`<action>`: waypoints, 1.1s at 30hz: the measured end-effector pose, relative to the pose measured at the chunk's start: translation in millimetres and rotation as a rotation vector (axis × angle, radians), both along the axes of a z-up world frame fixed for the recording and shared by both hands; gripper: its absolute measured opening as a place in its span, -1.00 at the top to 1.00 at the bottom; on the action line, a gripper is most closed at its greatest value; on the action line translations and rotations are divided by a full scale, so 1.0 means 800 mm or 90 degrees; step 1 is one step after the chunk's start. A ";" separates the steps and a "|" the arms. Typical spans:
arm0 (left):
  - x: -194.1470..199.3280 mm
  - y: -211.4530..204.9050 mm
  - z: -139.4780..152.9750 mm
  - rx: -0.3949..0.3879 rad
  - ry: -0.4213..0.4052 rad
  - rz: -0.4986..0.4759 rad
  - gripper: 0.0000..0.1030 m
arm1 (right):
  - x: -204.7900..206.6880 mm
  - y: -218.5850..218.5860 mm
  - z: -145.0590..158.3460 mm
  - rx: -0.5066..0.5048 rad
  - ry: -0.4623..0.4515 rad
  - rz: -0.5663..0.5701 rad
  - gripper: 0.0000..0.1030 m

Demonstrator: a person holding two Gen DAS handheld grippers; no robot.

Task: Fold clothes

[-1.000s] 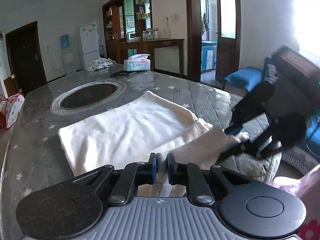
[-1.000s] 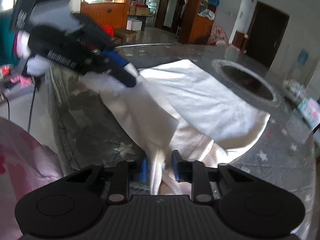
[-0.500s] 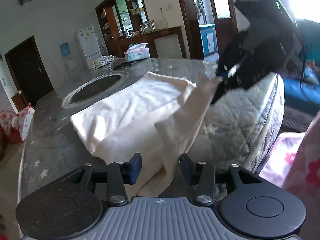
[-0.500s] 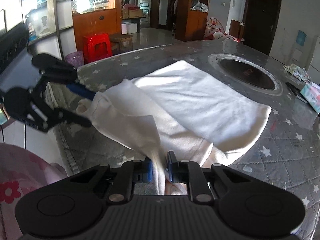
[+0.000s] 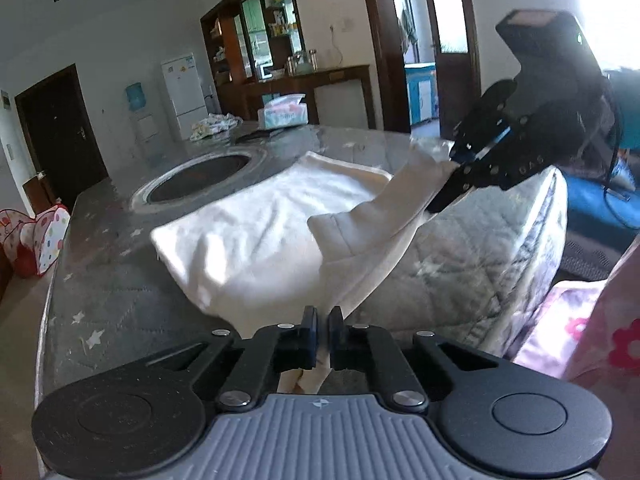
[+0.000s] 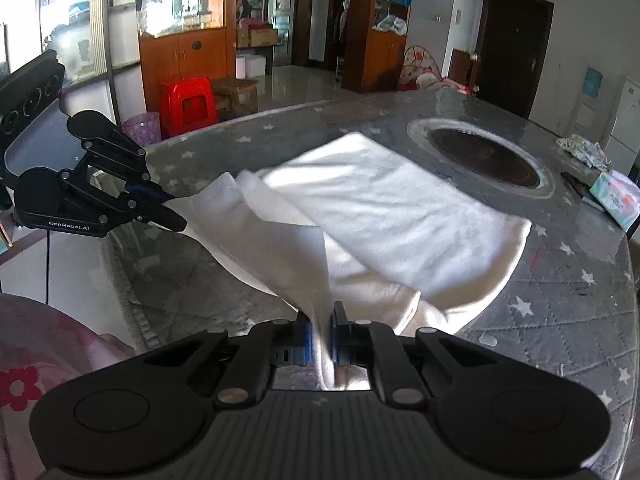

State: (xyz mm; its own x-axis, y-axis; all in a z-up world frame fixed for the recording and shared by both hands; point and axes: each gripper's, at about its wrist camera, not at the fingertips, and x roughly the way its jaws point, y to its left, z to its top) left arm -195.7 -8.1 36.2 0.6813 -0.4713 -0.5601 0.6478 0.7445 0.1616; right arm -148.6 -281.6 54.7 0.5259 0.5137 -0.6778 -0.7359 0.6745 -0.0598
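Observation:
A white garment (image 5: pixel 272 232) (image 6: pixel 392 216) lies folded on the grey star-quilted table (image 5: pixel 120 300) (image 6: pixel 560 320). Its near edge is lifted off the table and stretched between both grippers. In the left wrist view my left gripper (image 5: pixel 322 320) is closing its jaws, with a fold of the white cloth pinched between the pads. The right gripper (image 5: pixel 452 164) holds the other end up at the right. In the right wrist view my right gripper (image 6: pixel 320 322) is closing too, with cloth between its pads, and the left gripper (image 6: pixel 176 218) grips the far corner at the left.
A round dark hole (image 5: pixel 196 178) (image 6: pixel 484 156) is sunk into the table beyond the garment. A tissue box (image 5: pixel 282 114) (image 6: pixel 616 200) and a crumpled rag (image 5: pixel 214 126) (image 6: pixel 584 150) lie at the far end. A person's pink floral sleeve (image 5: pixel 600 340) is by the table's near edge.
The left jaws opened wide, then closed again on the cloth's edge. The right gripper rose from the table, lifting its end, so the edge now stretches between the two.

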 end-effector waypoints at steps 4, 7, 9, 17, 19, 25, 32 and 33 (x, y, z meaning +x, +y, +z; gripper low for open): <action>-0.023 0.002 0.025 -0.017 -0.007 -0.019 0.89 | -0.024 -0.013 0.021 0.014 -0.015 0.007 0.86; -0.046 0.005 0.052 -0.045 -0.002 -0.025 0.89 | -0.051 -0.023 0.041 0.025 -0.002 0.020 0.86; -0.060 0.005 0.071 -0.056 -0.013 -0.028 0.89 | -0.070 -0.029 0.057 0.021 -0.007 0.036 0.86; -0.016 -0.009 0.096 -0.050 -0.032 -0.020 0.89 | -0.050 -0.035 0.088 0.029 -0.029 0.018 0.87; 0.007 -0.014 0.095 -0.044 -0.028 -0.018 0.89 | -0.027 -0.035 0.086 0.032 -0.029 0.005 0.87; 0.088 -0.024 0.075 -0.029 0.021 -0.012 0.89 | 0.041 -0.029 0.068 0.026 -0.016 -0.032 0.87; 0.170 -0.034 0.030 -0.026 0.079 0.020 0.88 | 0.108 -0.028 0.017 0.028 0.028 -0.085 0.86; 0.181 -0.033 0.023 -0.033 0.090 0.029 0.84 | 0.113 -0.027 0.010 0.030 0.033 -0.094 0.85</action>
State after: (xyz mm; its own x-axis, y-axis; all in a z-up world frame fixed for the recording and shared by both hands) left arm -51.2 -34.4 54.6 0.6181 -0.4731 -0.6279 0.6273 0.7782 0.0312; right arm -58.0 -303.1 62.5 0.5629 0.4658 -0.6828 -0.6301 0.7765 0.0102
